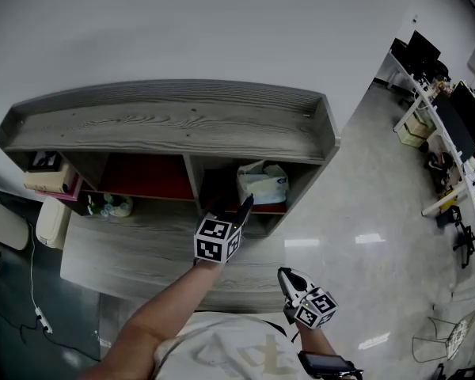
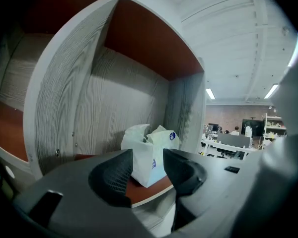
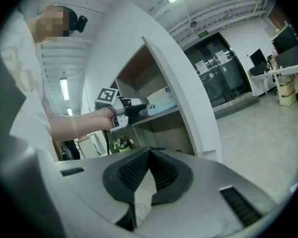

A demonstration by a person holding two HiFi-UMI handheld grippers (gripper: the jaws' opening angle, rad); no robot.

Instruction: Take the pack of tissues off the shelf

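Closest to the lens, a bare forearm [image 1: 154,315] rises from the bottom edge, its upper end cut off by the frame. At far left, the top board of the shelf [image 1: 166,125] covers the backs of the compartments in the head view. The left compartment holds a pale box [image 1: 47,179], only partly visible. Just below it sits a small bunch of flowers [image 1: 111,206], too small to make out well.

Further right, the left gripper [image 1: 241,208] points into the right compartment, jaws spread wide with nothing pressed between them. The pack of tissues [image 1: 263,184] stands on that compartment's red floor, crumpled top upward, with a corner edge turned toward the jaws. In the left gripper view the pack [image 2: 156,140] shows in the gap, beyond the pads and apart from them, its base hidden behind them. Its long axis is unclear: it looks taller than wide there, yet longer than tall in the right gripper view.

The right gripper [image 1: 285,275] hangs near the torso, jaws closed together on nothing. Office desks [image 1: 443,133] are cut off at the right edge.
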